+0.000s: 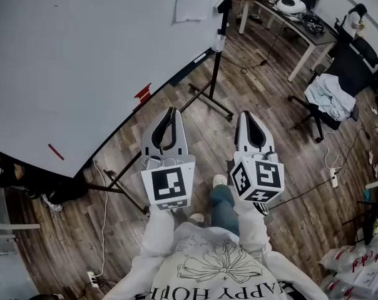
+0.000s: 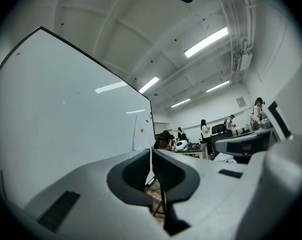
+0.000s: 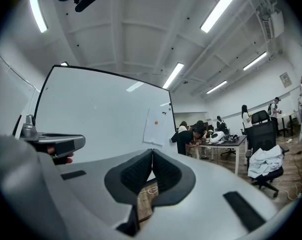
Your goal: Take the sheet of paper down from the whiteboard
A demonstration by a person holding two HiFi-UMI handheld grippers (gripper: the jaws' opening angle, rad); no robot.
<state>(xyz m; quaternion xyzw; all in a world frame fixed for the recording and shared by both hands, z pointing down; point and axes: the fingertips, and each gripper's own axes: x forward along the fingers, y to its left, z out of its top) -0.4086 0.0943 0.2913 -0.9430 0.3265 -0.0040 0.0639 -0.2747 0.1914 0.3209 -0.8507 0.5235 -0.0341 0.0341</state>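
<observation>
Two closed grippers [image 1: 171, 111] [image 1: 248, 115], one paper sheet [image 1: 192, 2]

Bare floor [image 1: 264, 92] runs up mid-frame toward the whiteboard [image 1: 82, 55]'s right end. Its stand legs [image 1: 211, 100] jut across that path at centre; a table [image 1: 325, 36] and chair [image 1: 352, 61] crowd the upper right.

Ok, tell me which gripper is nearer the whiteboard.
The left gripper: it is close beside the whiteboard, while the right gripper is farther out over the floor.
</observation>
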